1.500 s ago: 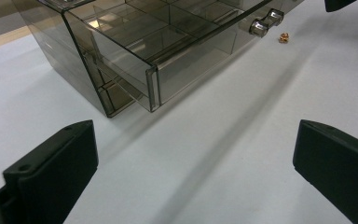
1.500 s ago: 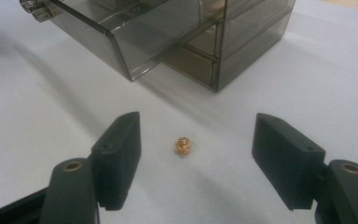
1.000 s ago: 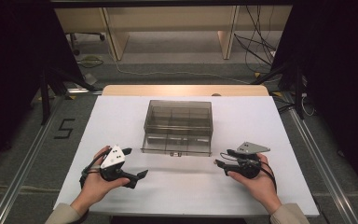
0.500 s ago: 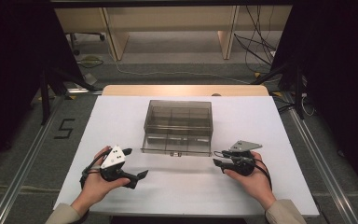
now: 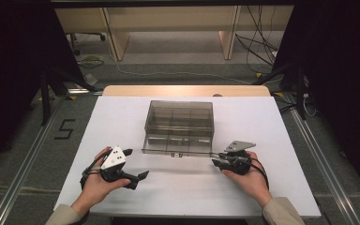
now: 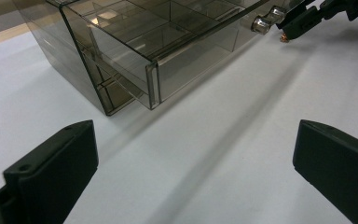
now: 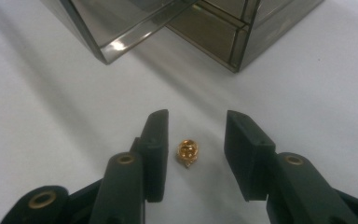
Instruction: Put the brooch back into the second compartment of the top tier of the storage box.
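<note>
A smoky clear compartment box (image 5: 179, 117) stands mid-table with its lid (image 5: 178, 151) folded down toward me. A tiny gold metal piece (image 7: 188, 151) lies on the white table between the jaws of my right gripper (image 7: 196, 119). Those jaws have just been closing and stand on either side of the piece without touching it. In the high view the right gripper (image 5: 214, 162) points left at the lid's right corner. My left gripper (image 5: 136, 164) rests at the front left, wide open and holding nothing. Its own view looks at the box (image 6: 135, 42), between its spread jaws (image 6: 198, 140).
The white table (image 5: 122, 117) has bare room on both sides of the box. In the left gripper view the right gripper's tips (image 6: 307, 14) sit beside the lid's clear knobs (image 6: 265, 21). Floor rails and cables lie beyond the table edges.
My right gripper has shifted left toward the lid's right corner, and its jaws have narrowed. The left hand and gripper have stayed put.
</note>
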The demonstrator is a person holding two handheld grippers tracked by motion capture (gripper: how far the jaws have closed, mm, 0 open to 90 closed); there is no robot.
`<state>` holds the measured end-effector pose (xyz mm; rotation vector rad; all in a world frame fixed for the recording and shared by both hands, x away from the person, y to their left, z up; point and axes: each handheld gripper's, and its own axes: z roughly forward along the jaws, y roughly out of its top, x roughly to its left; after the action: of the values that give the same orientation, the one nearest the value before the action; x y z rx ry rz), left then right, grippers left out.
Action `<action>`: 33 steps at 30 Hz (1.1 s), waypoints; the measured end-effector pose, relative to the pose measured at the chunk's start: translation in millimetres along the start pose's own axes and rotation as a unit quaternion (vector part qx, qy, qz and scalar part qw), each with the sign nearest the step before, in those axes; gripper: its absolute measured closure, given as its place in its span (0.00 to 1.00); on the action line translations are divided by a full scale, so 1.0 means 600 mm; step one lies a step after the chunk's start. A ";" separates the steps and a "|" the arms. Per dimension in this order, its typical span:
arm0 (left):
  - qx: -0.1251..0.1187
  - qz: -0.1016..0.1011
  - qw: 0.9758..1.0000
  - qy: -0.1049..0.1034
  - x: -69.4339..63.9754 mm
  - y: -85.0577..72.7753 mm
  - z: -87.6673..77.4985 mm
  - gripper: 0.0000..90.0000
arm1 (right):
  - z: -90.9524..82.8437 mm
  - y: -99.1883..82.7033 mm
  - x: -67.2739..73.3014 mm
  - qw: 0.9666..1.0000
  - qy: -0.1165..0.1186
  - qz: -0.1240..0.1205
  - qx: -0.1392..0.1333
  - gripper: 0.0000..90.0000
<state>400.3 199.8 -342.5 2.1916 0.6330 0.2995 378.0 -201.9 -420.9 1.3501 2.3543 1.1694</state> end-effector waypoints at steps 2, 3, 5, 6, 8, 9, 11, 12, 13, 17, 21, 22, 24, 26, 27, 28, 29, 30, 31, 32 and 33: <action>0.000 0.000 1.000 0.000 0.000 0.000 0.000 0.00 | 0.002 0.000 0.000 1.000 0.002 -0.001 0.001 0.70; 0.000 0.000 1.000 0.000 0.000 0.000 0.000 0.00 | 0.003 0.000 0.000 1.000 0.003 -0.001 0.002 0.70; -0.001 0.000 1.000 0.000 0.000 0.000 0.000 0.00 | 0.005 0.000 0.001 1.000 0.002 -0.004 0.005 0.71; -0.001 0.000 1.000 0.000 0.000 0.000 0.000 0.00 | 0.006 0.000 0.001 1.000 0.002 -0.005 0.006 0.72; -0.002 -0.002 1.000 0.000 0.000 0.000 -0.001 0.00 | 0.007 -0.001 0.002 1.000 0.001 -0.006 0.009 0.73; -0.002 -0.002 1.000 0.000 0.000 0.000 -0.001 0.00 | 0.008 -0.001 0.002 1.000 0.000 -0.009 0.010 0.73; -0.002 -0.002 1.000 0.000 0.001 0.000 -0.001 0.00 | 0.008 -0.001 0.003 1.000 -0.002 -0.013 0.011 0.74; -0.002 -0.002 1.000 0.000 0.000 0.000 -0.001 0.00 | 0.008 -0.001 0.003 1.000 -0.002 -0.013 0.011 0.75; -0.002 -0.002 1.000 0.000 0.000 0.000 -0.001 0.00 | 0.008 -0.001 0.003 1.000 -0.002 -0.014 0.011 0.75; -0.002 -0.002 1.000 -0.001 0.000 0.000 -0.001 0.00 | 0.008 -0.001 0.004 1.000 -0.003 -0.020 0.013 0.79; -0.002 -0.002 1.000 0.000 0.001 0.000 -0.001 0.00 | 0.008 -0.001 0.005 1.000 -0.002 -0.018 0.014 0.83; -0.002 -0.002 1.000 -0.001 0.001 0.000 -0.001 0.00 | 0.008 -0.001 0.005 1.000 -0.002 -0.015 0.015 0.83; -0.002 -0.002 1.000 -0.001 0.001 0.000 -0.001 0.00 | 0.008 -0.001 0.004 1.000 -0.001 -0.011 0.013 0.85; -0.003 -0.003 1.000 -0.001 0.001 0.000 -0.001 0.00 | 0.008 -0.002 0.002 1.000 0.000 -0.008 0.013 0.87; -0.002 -0.002 1.000 -0.001 0.001 0.000 -0.001 0.00 | 0.008 -0.002 0.002 1.000 0.001 -0.007 0.013 0.88; -0.003 -0.002 1.000 -0.001 0.001 0.000 -0.001 0.00 | 0.008 -0.003 0.001 1.000 0.001 -0.006 0.012 0.88; -0.003 -0.003 1.000 -0.001 0.001 0.000 -0.001 0.00 | 0.007 -0.003 0.001 1.000 0.001 -0.006 0.012 0.88; -0.003 -0.003 1.000 -0.001 0.001 0.000 -0.001 0.00 | 0.007 -0.003 0.001 1.000 0.001 -0.005 0.013 0.88; -0.003 -0.003 1.000 -0.001 0.001 0.000 -0.001 0.00 | 0.007 -0.002 0.002 1.000 0.000 -0.006 0.013 0.88; -0.003 -0.003 1.000 -0.001 0.001 0.000 -0.001 0.00 | 0.007 -0.002 0.002 1.000 -0.001 -0.006 0.013 0.88; -0.002 -0.003 1.000 -0.001 0.001 0.000 -0.001 0.00 | 0.007 -0.002 0.002 1.000 -0.001 -0.006 0.012 0.88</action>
<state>400.5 200.4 -342.1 2.1848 0.6369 0.2955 378.6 -199.0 -424.6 1.3429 2.3802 1.1393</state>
